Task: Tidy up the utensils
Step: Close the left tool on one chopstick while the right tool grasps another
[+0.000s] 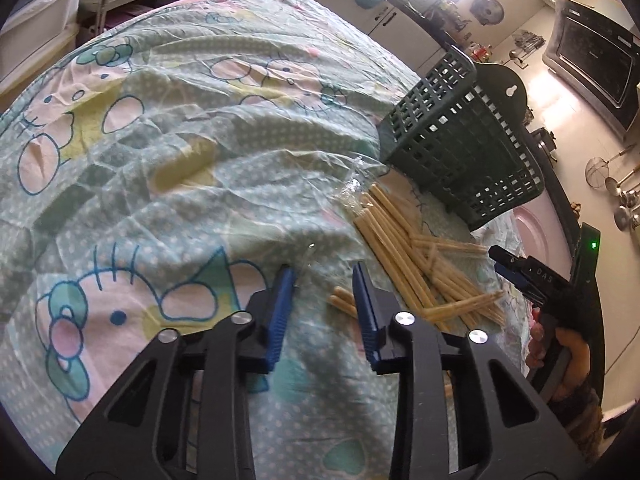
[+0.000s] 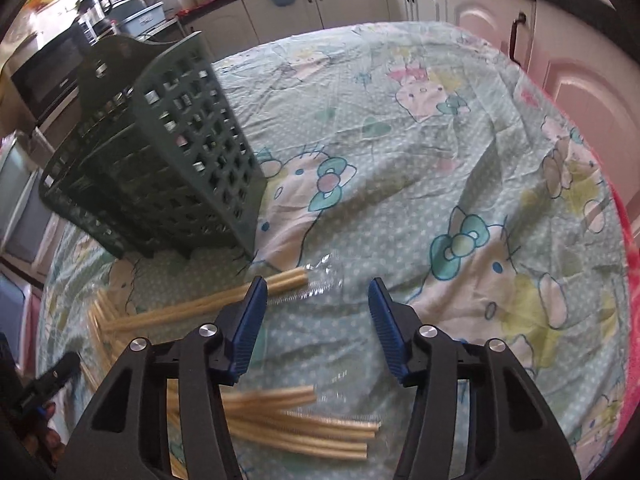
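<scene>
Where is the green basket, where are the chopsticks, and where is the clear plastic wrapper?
green basket (image 1: 460,148), left wrist view, on its lattice side wall.
chopsticks (image 1: 396,248), left wrist view, mid-length on the pile.
clear plastic wrapper (image 2: 324,280), right wrist view, on the crinkled end past the chopstick tips.

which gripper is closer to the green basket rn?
Right, going by the left wrist view. The right gripper hangs just below the basket, over the chopsticks. The left gripper sits farther out.

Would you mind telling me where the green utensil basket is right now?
The green basket stands upright on the patterned tablecloth, right of centre in the left wrist view and upper left in the right wrist view, just beyond the scattered chopsticks.
</scene>
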`<state>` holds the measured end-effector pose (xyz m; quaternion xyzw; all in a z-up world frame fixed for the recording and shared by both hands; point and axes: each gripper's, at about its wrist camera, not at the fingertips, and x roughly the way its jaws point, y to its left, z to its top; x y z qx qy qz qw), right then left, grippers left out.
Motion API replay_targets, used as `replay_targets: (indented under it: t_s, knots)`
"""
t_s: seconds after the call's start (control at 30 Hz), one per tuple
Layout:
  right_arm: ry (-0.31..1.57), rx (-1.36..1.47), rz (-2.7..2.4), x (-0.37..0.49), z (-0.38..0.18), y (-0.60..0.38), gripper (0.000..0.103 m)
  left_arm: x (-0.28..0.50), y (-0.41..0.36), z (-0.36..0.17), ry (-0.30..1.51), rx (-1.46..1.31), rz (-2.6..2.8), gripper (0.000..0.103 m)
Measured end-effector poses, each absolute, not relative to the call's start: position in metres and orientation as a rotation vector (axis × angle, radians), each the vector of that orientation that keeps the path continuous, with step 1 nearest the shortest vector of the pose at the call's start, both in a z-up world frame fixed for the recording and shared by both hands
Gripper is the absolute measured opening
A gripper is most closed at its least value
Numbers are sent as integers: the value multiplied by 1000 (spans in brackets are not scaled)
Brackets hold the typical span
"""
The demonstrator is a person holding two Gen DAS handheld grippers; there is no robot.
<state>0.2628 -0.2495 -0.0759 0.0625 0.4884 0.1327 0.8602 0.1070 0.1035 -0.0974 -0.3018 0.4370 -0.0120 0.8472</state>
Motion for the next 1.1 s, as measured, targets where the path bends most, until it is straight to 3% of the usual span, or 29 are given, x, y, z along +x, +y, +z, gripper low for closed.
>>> replay_targets:
  t_s: [0.07,0.3,0.43,0.77,1.1]
  knots:
    - [1038,160,281,269,-77,-250,46,108,106,-98,925,-634,-20,18]
    - [1038,176,272,273,-76,-255,13,109,108,-99,928,-624,-11,9]
    - [1016,184,282,268,-75,-261,1,109,110,-99,929,-617,-11,5]
    - [924,185,377,249,-49,-260,1,108,117,-91,908,-649,-43,1]
    - [767,139,490,222,9,-247,1,105,121,-35,766,-596,-97,1]
